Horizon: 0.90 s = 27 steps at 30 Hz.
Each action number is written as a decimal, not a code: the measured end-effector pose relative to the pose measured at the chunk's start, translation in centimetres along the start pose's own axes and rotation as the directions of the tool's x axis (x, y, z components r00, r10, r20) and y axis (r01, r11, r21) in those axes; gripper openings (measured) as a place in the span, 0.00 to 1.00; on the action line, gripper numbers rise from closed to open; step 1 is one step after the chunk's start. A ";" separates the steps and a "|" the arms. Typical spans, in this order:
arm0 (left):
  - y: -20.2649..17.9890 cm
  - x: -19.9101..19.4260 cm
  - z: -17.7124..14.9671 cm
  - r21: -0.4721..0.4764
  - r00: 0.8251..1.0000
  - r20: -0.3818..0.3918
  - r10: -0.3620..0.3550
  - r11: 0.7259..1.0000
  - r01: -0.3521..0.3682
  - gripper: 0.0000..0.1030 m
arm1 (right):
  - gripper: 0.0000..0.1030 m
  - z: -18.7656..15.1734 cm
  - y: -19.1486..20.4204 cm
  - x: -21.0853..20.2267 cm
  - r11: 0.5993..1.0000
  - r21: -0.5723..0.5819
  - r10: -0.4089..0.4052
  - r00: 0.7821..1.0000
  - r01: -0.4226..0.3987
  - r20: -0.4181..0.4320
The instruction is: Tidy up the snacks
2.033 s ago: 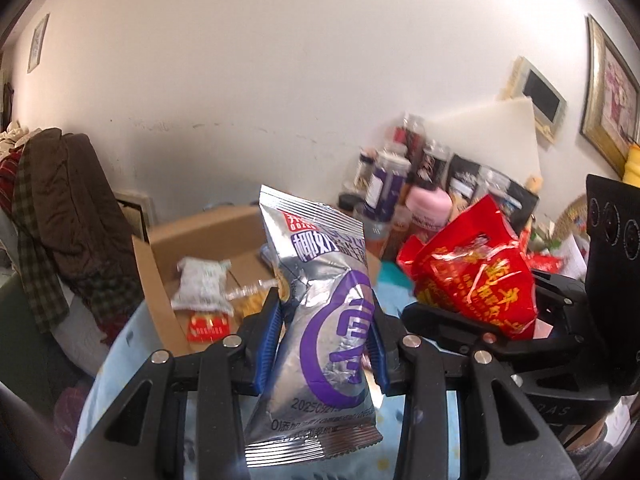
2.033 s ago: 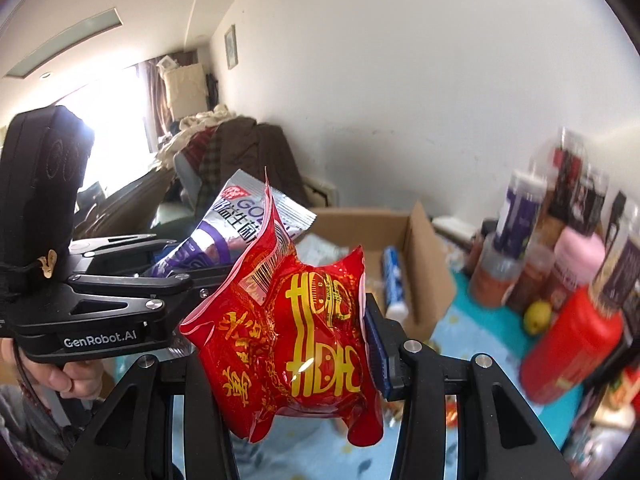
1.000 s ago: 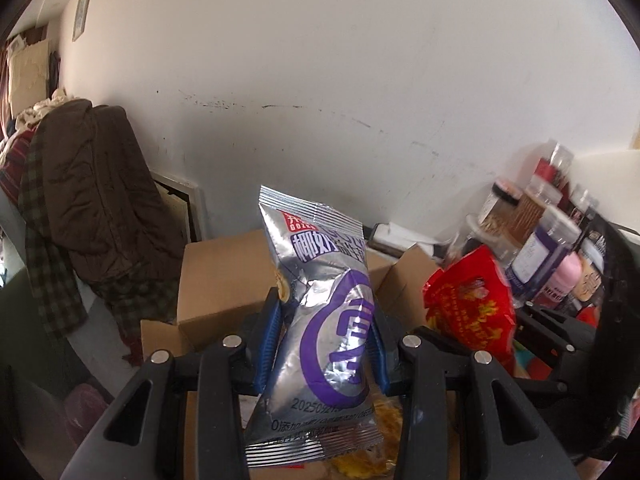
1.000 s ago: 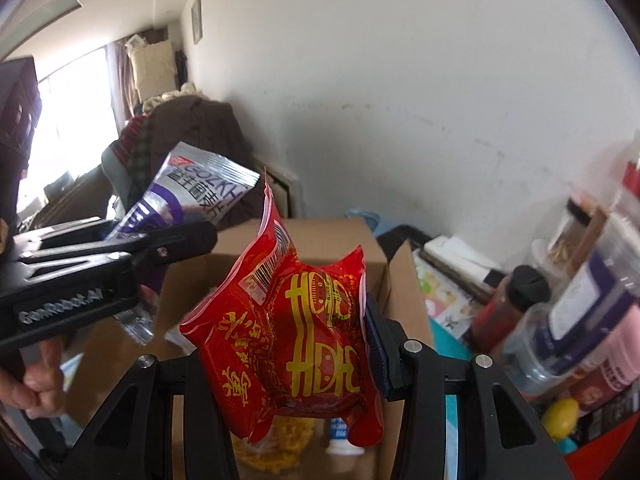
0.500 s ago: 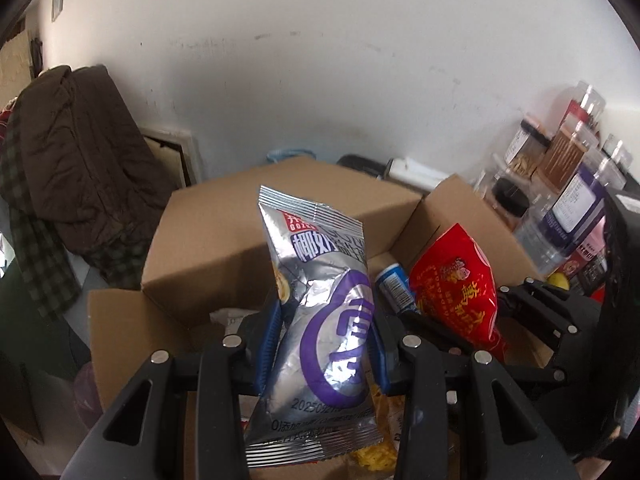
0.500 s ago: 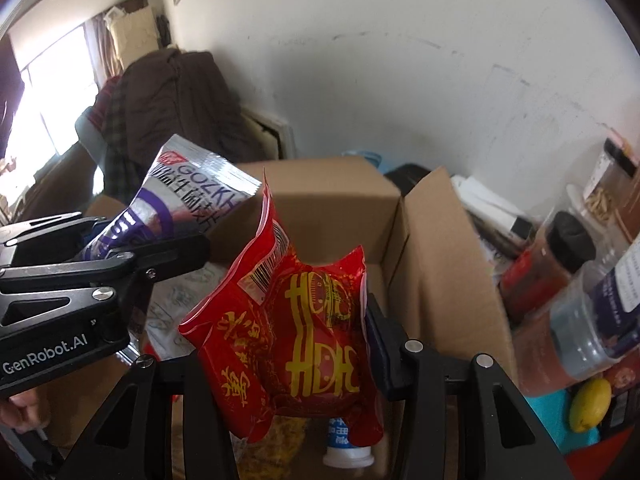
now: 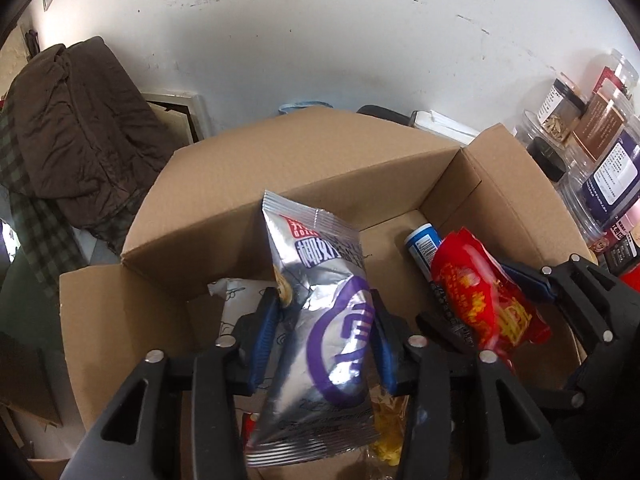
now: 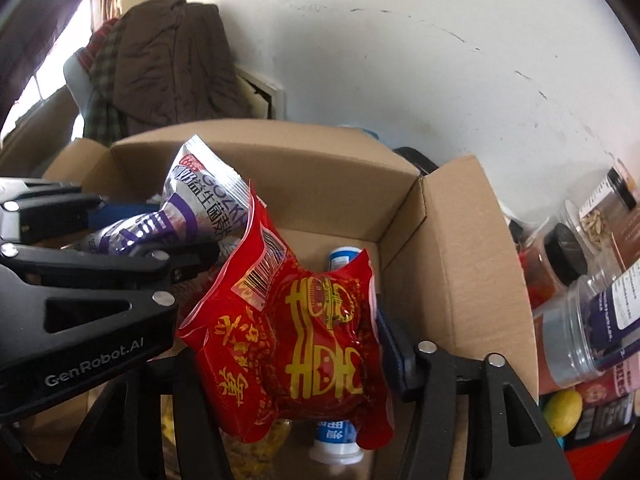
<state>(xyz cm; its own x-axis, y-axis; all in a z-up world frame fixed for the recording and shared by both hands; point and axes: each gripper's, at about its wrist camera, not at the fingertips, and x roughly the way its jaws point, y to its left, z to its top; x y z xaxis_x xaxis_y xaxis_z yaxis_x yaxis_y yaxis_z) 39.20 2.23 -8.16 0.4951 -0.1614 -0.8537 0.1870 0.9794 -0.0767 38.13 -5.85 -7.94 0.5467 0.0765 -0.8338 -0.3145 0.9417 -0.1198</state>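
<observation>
My left gripper (image 7: 322, 340) is shut on a silver and purple snack bag (image 7: 320, 320) and holds it upright over the open cardboard box (image 7: 304, 168). My right gripper (image 8: 288, 344) is shut on a red snack bag (image 8: 296, 336) with yellow print, held over the same box (image 8: 452, 264), to the right of the left gripper (image 8: 132, 236). The red bag also shows in the left wrist view (image 7: 484, 300). The silver bag shows in the right wrist view (image 8: 200, 204).
Inside the box lie a blue and white tube (image 8: 340, 436), a yellow snack pack (image 7: 386, 428) and a white packet (image 7: 240, 300). Jars and bottles (image 7: 600, 160) crowd the right side. A yellow lemon (image 8: 564, 408) lies there. A brown coat (image 7: 80, 128) hangs left.
Both grippers, still holding their bags, have moved from above the table to over the open box and tilted down, so its inside now shows.
</observation>
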 end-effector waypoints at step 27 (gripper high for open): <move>-2.0 -9.3 -0.1 0.014 0.987 0.159 -0.031 0.999 0.029 0.71 | 0.87 -0.2 -3.8 -8.3 0.992 0.122 0.018 0.990 -0.035 0.143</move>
<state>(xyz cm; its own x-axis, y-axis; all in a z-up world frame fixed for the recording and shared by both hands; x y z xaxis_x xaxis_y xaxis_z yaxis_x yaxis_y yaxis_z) 34.10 1.76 -0.16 0.6178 -0.2092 -0.7580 0.2130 0.9724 -0.0947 34.61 -10.10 -0.74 0.6461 0.1392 -0.7505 -0.2368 0.9713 -0.0237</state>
